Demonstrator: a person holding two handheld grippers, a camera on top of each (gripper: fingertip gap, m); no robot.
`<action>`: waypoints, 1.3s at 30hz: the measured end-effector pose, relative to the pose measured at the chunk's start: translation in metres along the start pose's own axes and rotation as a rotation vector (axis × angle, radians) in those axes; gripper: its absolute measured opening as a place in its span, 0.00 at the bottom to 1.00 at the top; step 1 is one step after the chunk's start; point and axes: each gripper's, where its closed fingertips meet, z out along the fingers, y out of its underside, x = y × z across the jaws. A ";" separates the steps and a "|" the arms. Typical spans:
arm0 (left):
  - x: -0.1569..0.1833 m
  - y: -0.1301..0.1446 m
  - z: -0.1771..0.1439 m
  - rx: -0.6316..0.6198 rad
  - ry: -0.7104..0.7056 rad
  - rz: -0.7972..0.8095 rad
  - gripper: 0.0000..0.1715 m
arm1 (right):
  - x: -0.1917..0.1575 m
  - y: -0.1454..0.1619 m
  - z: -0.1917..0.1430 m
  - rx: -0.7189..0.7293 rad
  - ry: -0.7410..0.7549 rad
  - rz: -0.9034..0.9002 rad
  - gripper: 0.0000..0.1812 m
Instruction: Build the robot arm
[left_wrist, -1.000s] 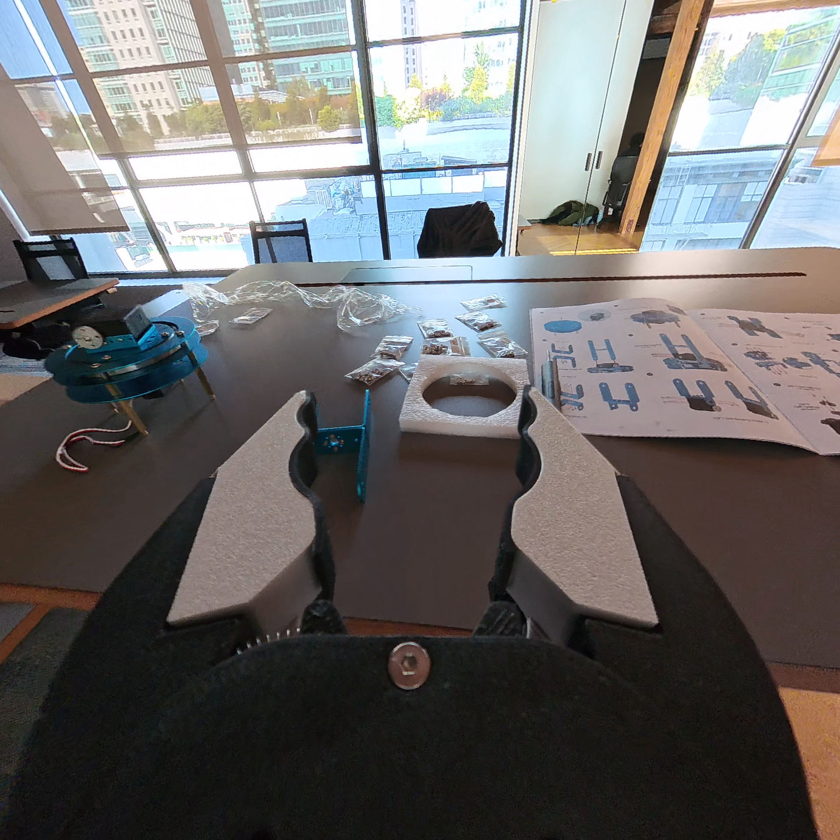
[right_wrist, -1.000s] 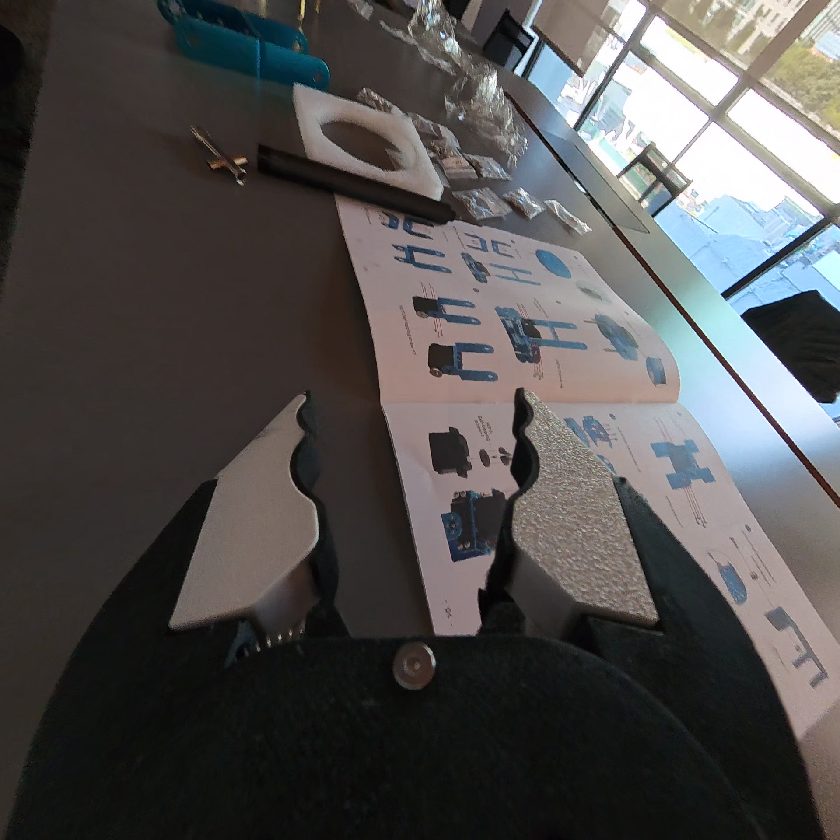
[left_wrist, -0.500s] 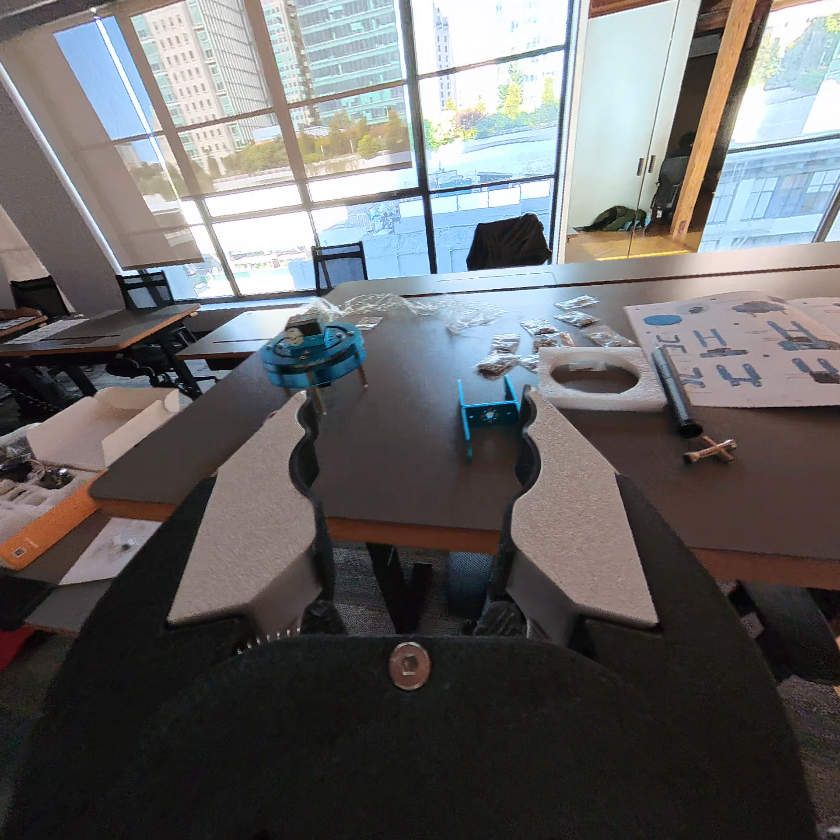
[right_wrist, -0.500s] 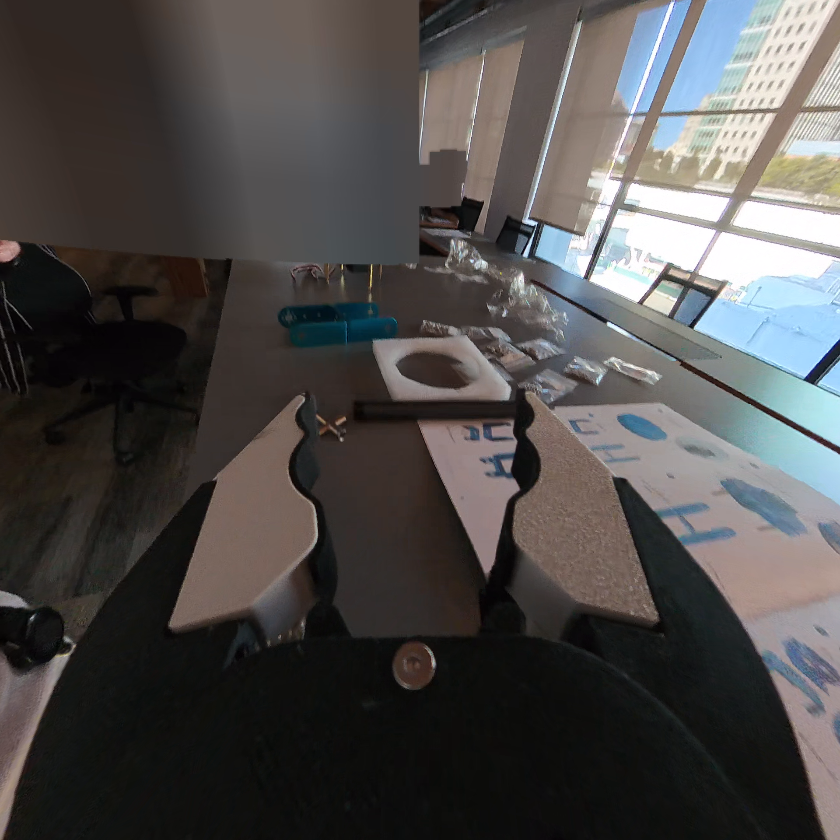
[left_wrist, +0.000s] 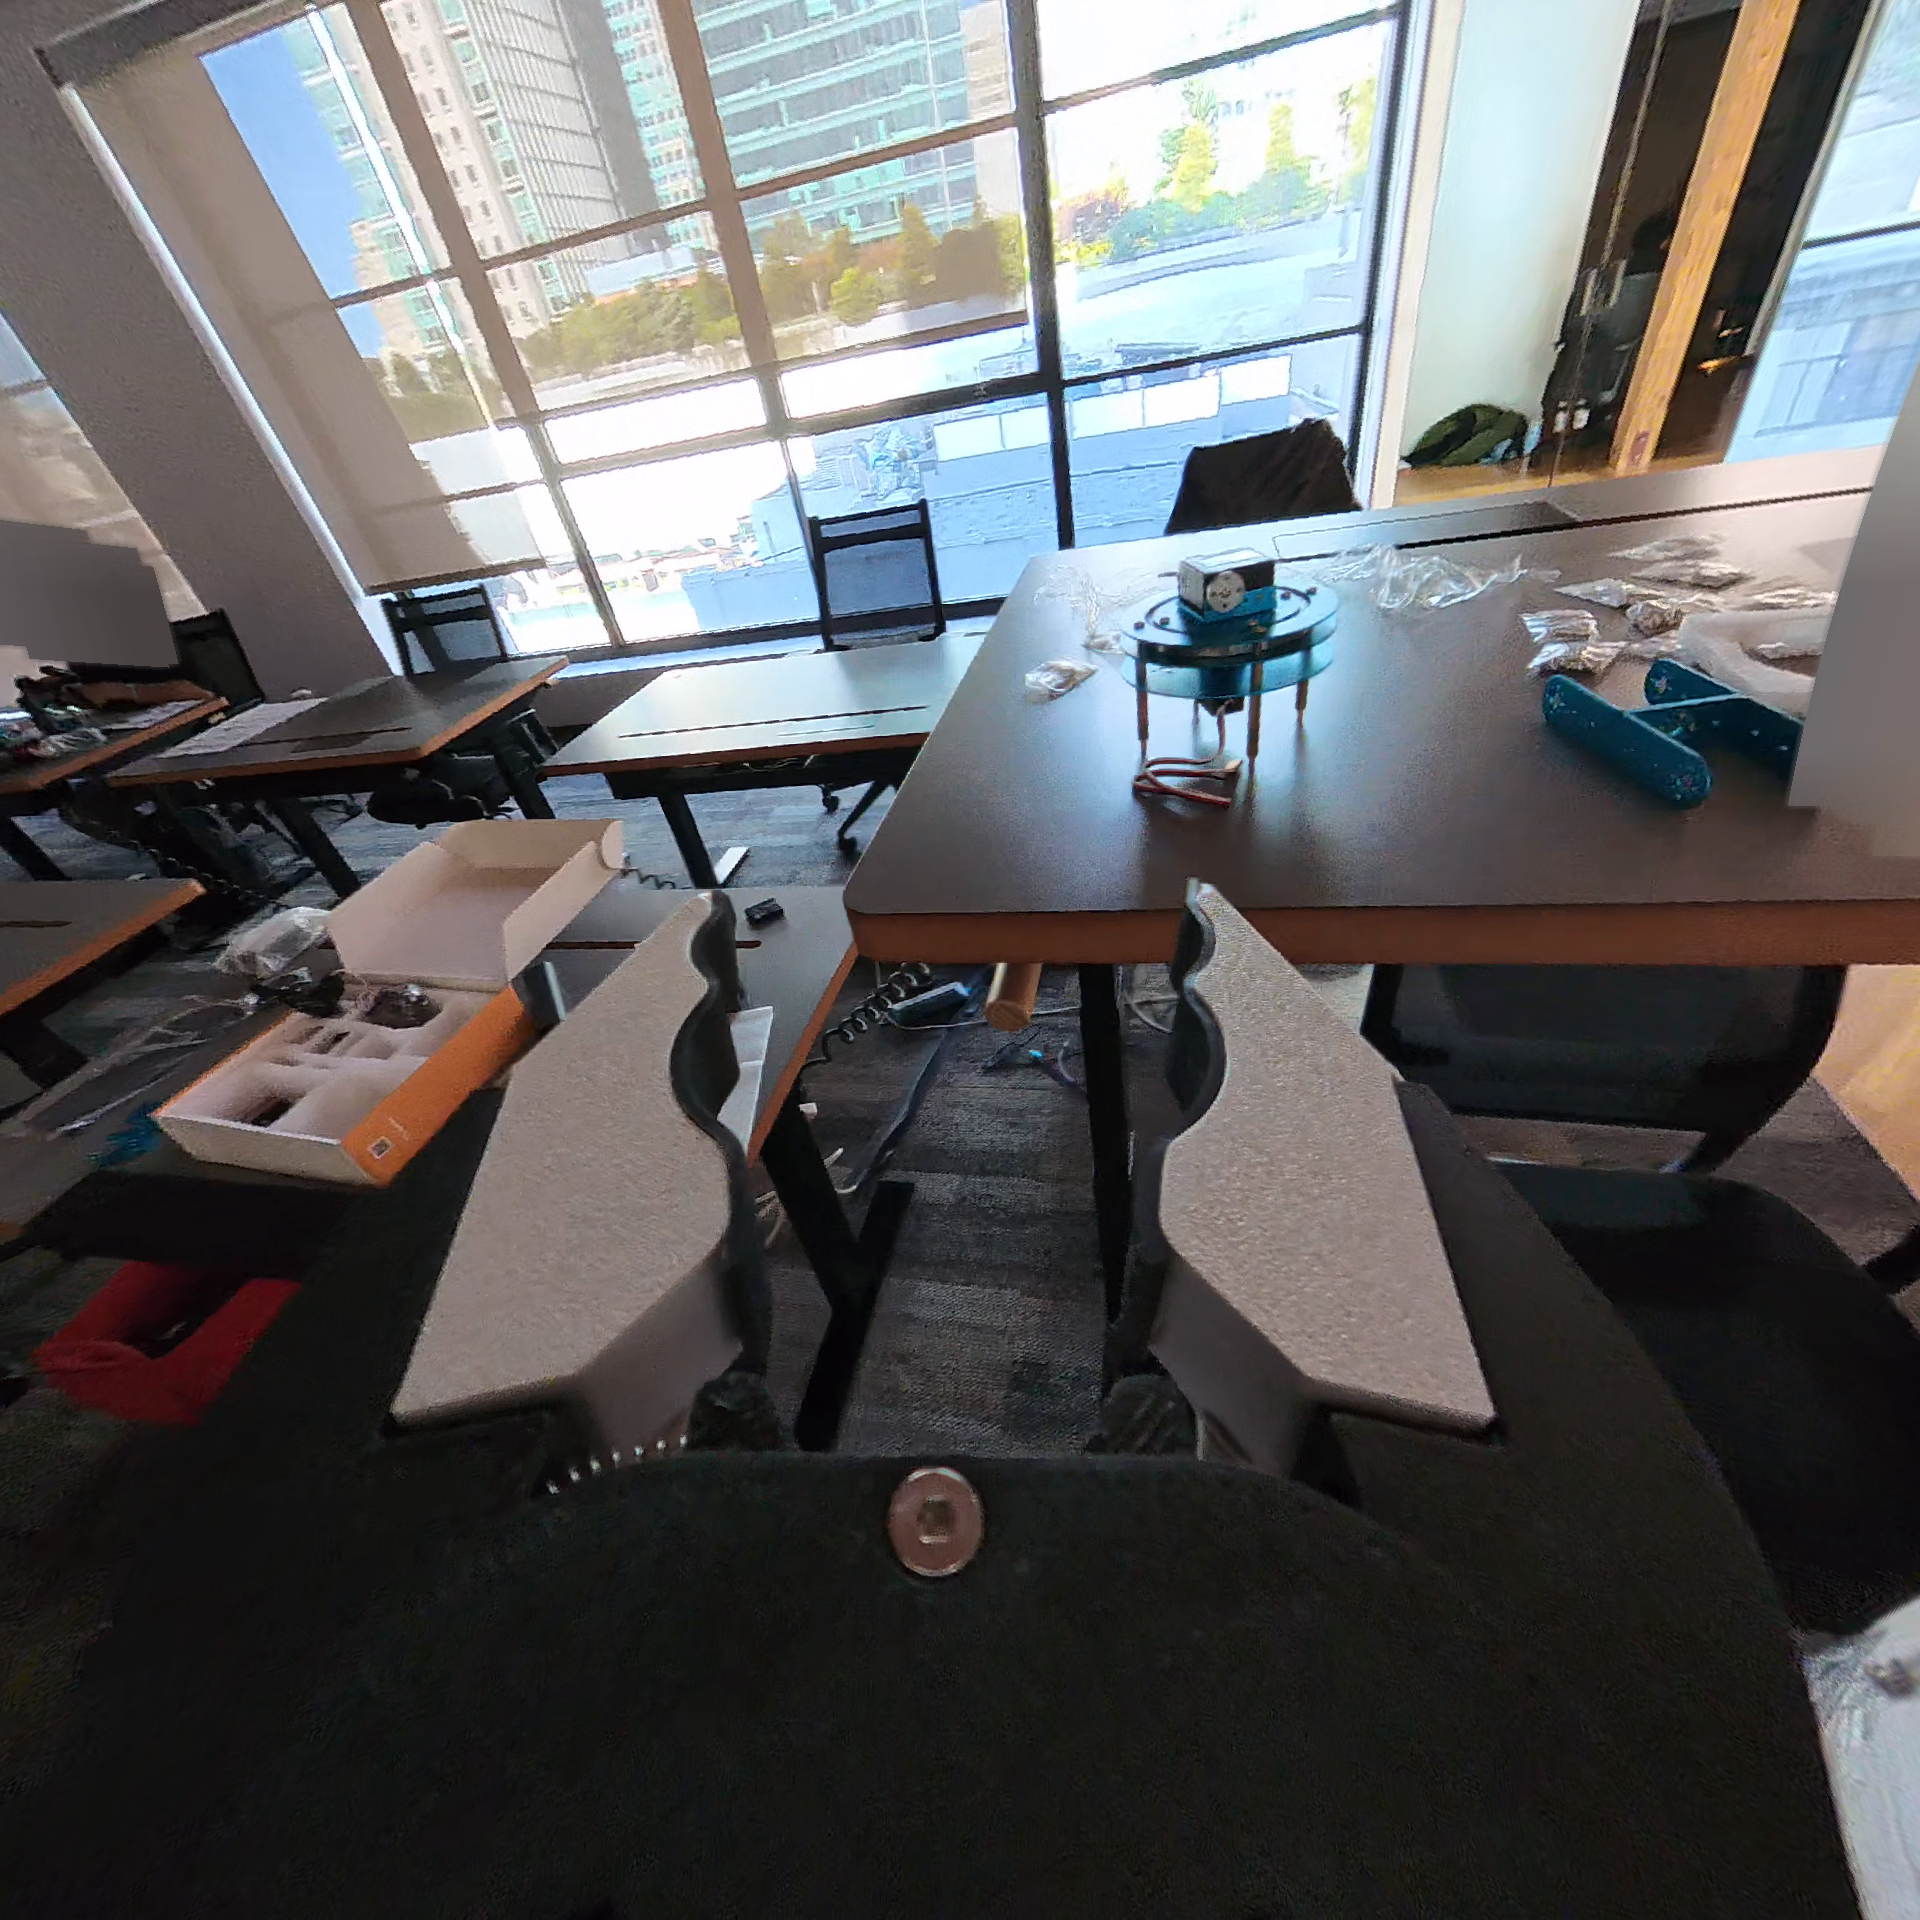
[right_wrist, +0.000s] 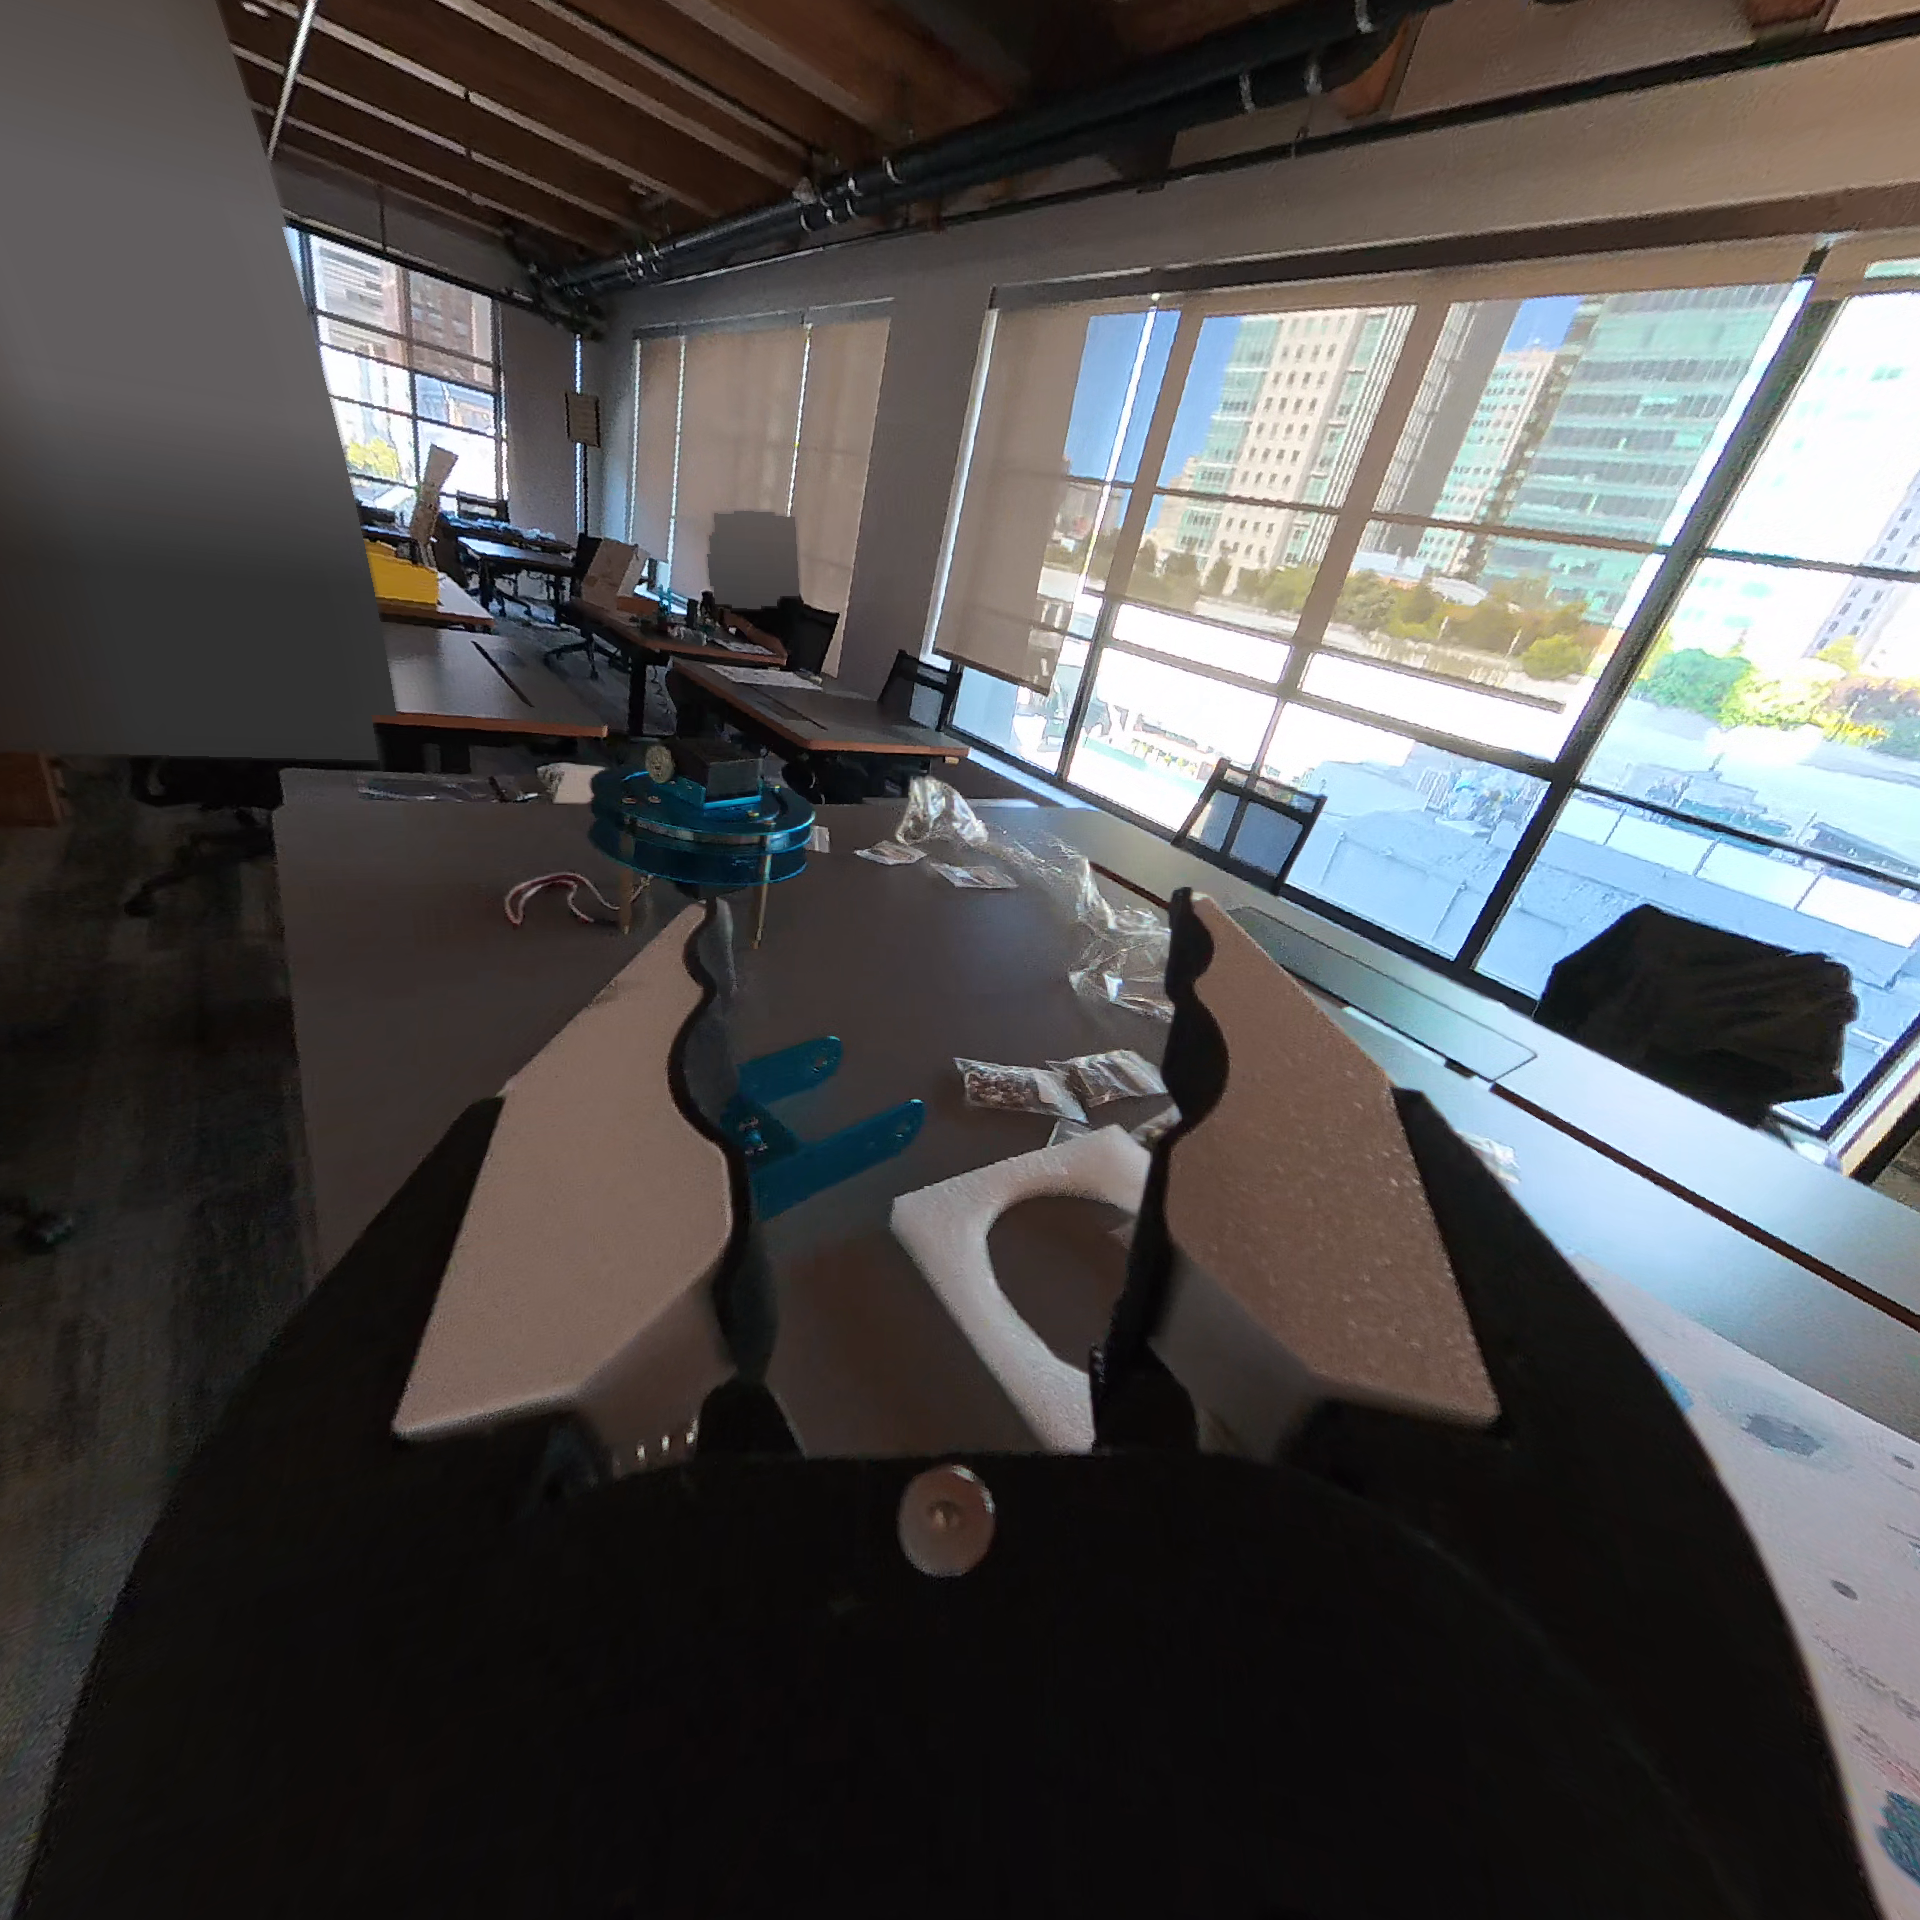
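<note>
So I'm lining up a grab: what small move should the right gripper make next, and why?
Probably ease the open right gripper down and slightly left toward the blue U-shaped metal bracket: it lies free on the dark table, beside the white foam square.

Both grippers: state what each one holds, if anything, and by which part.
Nothing is held. The left gripper is open before the table edge; the right gripper is open above the blue bracket.
</note>
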 end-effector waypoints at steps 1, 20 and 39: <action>-0.009 0.001 0.004 0.005 0.018 -0.019 0.49 | -0.006 -0.003 0.001 -0.016 0.006 0.003 0.45; 0.042 -0.042 0.163 0.212 0.305 -0.297 0.46 | 0.107 0.033 -0.035 -0.201 0.186 -0.163 0.39; 0.135 -0.233 0.414 0.291 1.053 -0.025 0.43 | 0.110 0.059 0.056 -0.558 0.044 -0.449 0.20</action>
